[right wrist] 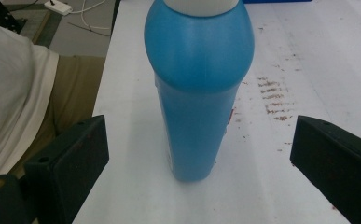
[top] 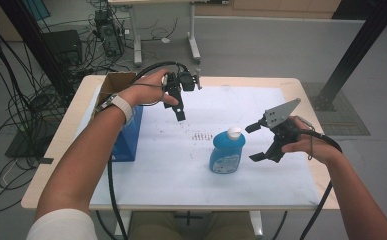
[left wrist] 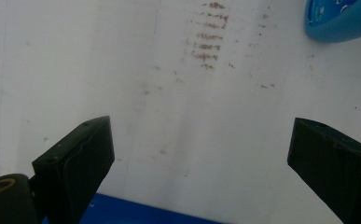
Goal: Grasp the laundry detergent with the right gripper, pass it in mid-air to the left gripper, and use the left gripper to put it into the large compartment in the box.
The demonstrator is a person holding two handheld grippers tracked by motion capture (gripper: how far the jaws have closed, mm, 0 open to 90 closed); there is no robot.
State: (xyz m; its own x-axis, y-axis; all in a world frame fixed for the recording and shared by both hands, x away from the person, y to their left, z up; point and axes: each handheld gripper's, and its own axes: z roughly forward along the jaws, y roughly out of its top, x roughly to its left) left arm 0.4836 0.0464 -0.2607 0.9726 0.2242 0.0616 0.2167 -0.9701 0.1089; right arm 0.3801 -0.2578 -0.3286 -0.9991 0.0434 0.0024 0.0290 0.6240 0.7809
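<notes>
1. Bottle [top: 227,152]: blue plastic, white cap, pale label on its front; body swells at the shoulder and narrows toward the base. Stands upright on the white sheet [top: 261,180] covering the table.
2. Right gripper [top: 257,142]: jaws spread wide, holding nothing. Bottle stands just ahead of the jaws and apart from them; in the right gripper view it sits [right wrist: 199,88] centred in the gap, clear of both pads.
3. Left gripper [top: 180,114]: raised over the sheet, jaws wide, holding nothing. In the left gripper view a curved blue edge of the bottle [left wrist: 341,21] lies far beyond the right-hand jaw, well apart.
4. Brown smudges [left wrist: 209,37] on the sheet lie ahead of the left jaws, between them and the bottle.
5. Blue box [top: 127,135] stands behind the left gripper, under that forearm.
</notes>
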